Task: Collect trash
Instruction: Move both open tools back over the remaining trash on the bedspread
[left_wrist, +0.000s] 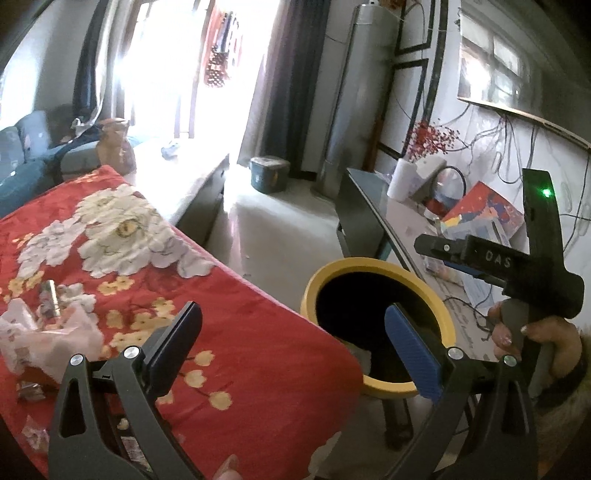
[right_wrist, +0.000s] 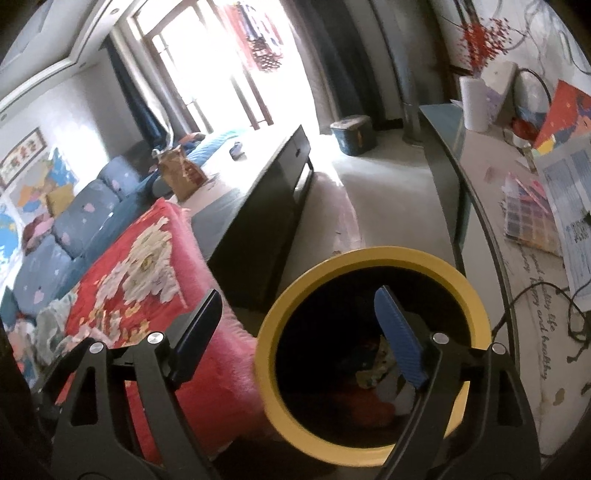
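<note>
A yellow-rimmed trash bin (left_wrist: 369, 264) stands on the floor beside a red floral blanket (left_wrist: 221, 295). Crumpled plastic wrappers (left_wrist: 48, 336) and small scraps (left_wrist: 33, 391) lie on the blanket at the left. My left gripper (left_wrist: 295, 336) hangs open over the blanket's edge, next to the bin, with nothing between its pads. In the right wrist view my right gripper (right_wrist: 295, 328) is open above the bin (right_wrist: 369, 254), also holding nothing. Colourful wrappers (right_wrist: 373, 369) lie at the bottom of the bin. A hand (left_wrist: 546, 339) holds the right gripper (left_wrist: 443, 254) at the right of the left wrist view.
A glass-topped desk (right_wrist: 480, 177) with papers, cables and a white roll (right_wrist: 476, 103) runs along the right of the bin. A dark low cabinet (right_wrist: 258, 221) stands behind the blanket, a blue sofa (right_wrist: 74, 221) at the left. A small lidded box (right_wrist: 351, 133) sits on the floor.
</note>
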